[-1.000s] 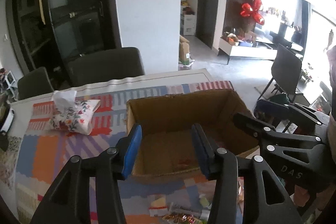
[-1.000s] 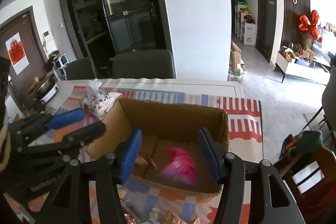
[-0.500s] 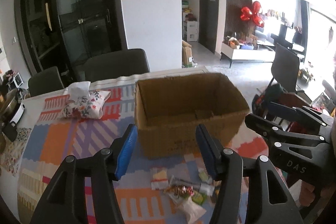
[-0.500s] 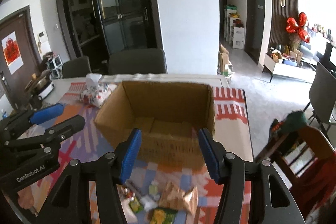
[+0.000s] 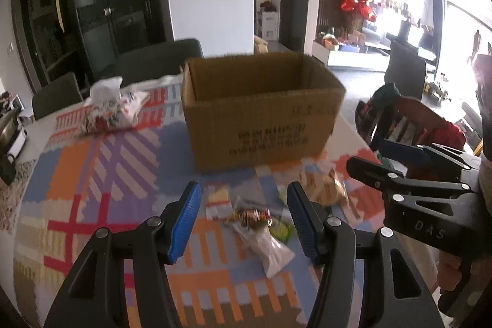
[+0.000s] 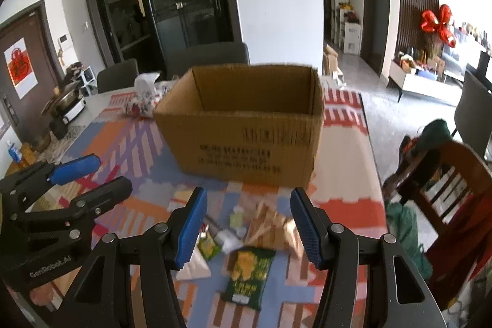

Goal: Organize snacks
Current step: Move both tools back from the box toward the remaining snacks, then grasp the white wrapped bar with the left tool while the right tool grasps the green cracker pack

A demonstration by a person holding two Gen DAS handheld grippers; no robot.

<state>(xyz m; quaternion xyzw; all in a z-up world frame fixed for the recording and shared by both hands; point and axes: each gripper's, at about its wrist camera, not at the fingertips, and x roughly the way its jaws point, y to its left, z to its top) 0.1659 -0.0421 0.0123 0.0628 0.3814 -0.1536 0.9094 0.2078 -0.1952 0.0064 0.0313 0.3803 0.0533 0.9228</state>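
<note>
An open cardboard box (image 5: 261,116) stands on the patterned tablecloth; it also shows in the right wrist view (image 6: 246,125). Several snack packets lie in front of it: a clear packet with a red-gold sweet (image 5: 258,223), a tan packet (image 5: 323,186) (image 6: 270,226), and a dark green packet (image 6: 249,275). My left gripper (image 5: 243,220) is open and empty above the packets. My right gripper (image 6: 247,231) is open and empty above the tan and green packets, and it appears at the right of the left wrist view (image 5: 381,162).
A floral tissue pack (image 5: 110,109) lies at the far left of the table. Dark chairs (image 5: 160,57) stand behind the table. A wooden chair with clothes (image 6: 446,183) stands to the right. A pot and cooker (image 6: 64,106) sit at the far left edge.
Both grippers have pulled back from over the box and dropped lower, toward the snack packets in front of it. A pink packet seen in the box a second ago is now hidden.
</note>
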